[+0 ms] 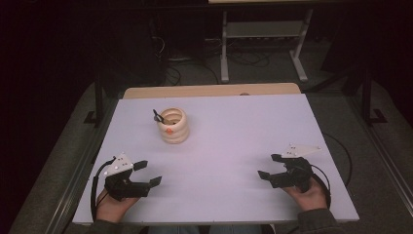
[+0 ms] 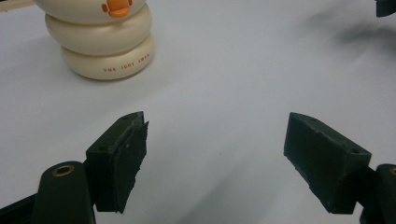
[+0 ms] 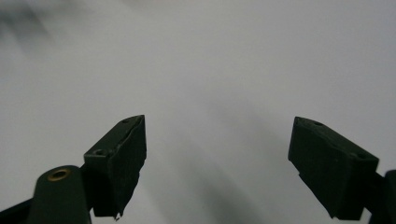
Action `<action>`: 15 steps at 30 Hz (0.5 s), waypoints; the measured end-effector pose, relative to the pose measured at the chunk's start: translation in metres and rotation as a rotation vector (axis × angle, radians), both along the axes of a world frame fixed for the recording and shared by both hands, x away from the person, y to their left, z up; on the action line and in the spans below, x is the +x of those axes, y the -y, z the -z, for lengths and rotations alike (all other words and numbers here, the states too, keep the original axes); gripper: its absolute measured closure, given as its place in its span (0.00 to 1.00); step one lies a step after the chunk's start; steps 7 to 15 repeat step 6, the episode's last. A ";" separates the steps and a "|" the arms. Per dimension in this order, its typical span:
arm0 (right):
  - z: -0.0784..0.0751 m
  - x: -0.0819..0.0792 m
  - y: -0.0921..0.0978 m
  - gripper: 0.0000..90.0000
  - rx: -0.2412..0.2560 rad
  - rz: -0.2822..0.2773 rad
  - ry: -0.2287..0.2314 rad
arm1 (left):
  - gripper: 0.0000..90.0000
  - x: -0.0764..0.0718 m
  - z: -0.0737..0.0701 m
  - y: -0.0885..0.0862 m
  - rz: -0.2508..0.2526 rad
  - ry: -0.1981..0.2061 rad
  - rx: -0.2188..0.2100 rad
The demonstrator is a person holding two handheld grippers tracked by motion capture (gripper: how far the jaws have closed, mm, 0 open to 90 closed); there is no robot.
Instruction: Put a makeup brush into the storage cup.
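Observation:
A cream ribbed holder [image 1: 173,126] with an orange mark on its front stands on the white table [image 1: 234,122], left of centre toward the back. A dark slender item [image 1: 158,116] sticks out of its top. The holder [image 2: 106,46] also appears at the upper left of the left gripper view, with small lettering on its lowest ring. My left gripper [image 1: 147,173] rests near the front left edge, open with nothing between its jaws, and its midpoint [image 2: 215,158] lies over bare table. My right gripper [image 1: 269,166] sits near the front right, open and empty, again over bare table [image 3: 217,161].
A wooden board edge [image 1: 209,90] runs along the table's back. Beyond it stands a grey metal frame [image 1: 263,44] on a dark floor with cables. A black cable [image 1: 341,156] trails off the right side. A person's hands [image 1: 112,207] hold both grippers at the front edge.

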State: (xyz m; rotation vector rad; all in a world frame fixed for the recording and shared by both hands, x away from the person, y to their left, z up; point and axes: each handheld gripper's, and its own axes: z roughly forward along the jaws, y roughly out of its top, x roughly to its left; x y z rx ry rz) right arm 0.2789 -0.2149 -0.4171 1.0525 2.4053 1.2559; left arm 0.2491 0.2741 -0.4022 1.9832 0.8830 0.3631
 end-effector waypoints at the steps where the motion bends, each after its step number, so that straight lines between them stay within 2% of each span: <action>1: 0.000 0.000 0.000 0.20 0.000 0.000 -0.003 | 0.23 0.000 0.000 0.000 -0.004 -0.002 -0.002; 15: 0.000 -0.001 0.001 0.20 0.005 0.000 0.000 | 0.23 0.000 0.001 -0.001 0.000 0.003 0.004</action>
